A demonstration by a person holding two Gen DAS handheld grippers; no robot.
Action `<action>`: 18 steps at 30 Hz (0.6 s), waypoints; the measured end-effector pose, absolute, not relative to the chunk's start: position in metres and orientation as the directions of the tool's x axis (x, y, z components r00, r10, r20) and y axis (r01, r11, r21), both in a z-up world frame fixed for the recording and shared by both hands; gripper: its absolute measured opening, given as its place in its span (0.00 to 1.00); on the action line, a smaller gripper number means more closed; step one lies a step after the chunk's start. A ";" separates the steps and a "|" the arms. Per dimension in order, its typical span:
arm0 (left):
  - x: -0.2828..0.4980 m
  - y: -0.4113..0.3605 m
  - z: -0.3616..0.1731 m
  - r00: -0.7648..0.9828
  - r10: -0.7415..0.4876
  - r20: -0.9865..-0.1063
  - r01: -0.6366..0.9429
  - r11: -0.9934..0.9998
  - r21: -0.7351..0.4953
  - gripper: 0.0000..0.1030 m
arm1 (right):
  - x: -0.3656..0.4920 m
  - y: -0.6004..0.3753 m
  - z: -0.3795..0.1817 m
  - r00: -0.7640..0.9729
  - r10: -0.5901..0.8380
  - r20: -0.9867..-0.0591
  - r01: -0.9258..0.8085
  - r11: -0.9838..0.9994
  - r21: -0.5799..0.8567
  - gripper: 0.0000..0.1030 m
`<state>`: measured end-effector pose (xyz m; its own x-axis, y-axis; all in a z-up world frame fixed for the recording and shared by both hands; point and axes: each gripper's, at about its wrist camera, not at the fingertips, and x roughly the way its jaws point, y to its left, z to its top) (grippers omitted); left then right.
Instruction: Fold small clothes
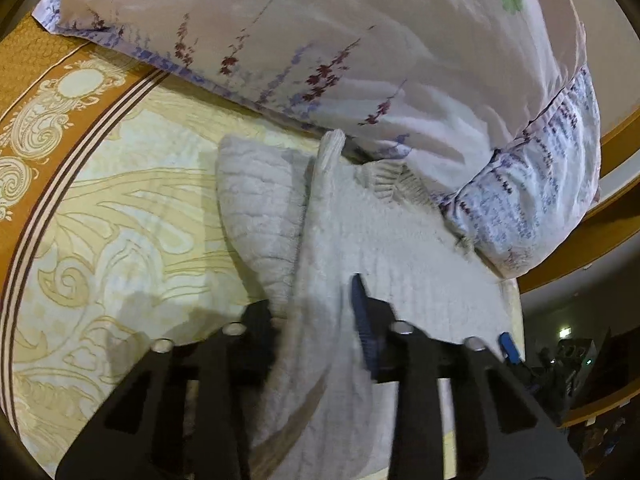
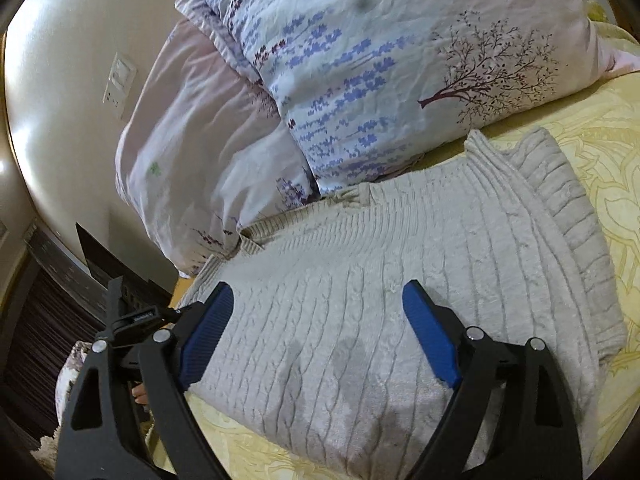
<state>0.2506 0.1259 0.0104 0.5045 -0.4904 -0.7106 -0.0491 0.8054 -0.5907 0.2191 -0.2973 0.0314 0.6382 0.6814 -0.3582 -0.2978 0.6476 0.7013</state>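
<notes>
Because it is a thick, soft knit, the grey sweater will sag and stretch where lifted, so a hem or sleeve edge is likely the best hold. It lies partly folded on the bed, its collar touching 2 floral pillows. The left tongs are pinching a raised fold of the sweater between the fingers. The right tongs are spread wide, hovering over the flat ribbed body and gripping nothing. Beneath is a yellow patterned bedspread with a brown border. A wall stands behind the pillows.
</notes>
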 end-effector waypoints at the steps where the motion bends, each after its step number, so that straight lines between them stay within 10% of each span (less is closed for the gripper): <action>1: 0.251 0.124 0.013 0.505 -0.502 -0.702 -0.046 0.797 -0.603 0.23 | 0.218 -0.299 0.031 0.642 0.681 -0.351 -0.297 0.644 0.705 0.84; 18: 0.266 0.019 0.063 0.467 -0.724 -0.507 0.139 0.626 -0.767 0.19 | 0.216 -0.314 0.036 0.667 0.690 -0.283 -0.313 0.604 0.733 0.84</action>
<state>0.2663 0.0193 0.0630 0.4674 -0.7245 -0.5067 0.1386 0.6260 -0.7674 0.2155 -0.3136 0.0361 0.6665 0.6895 -0.2833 -0.3129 0.6037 0.7332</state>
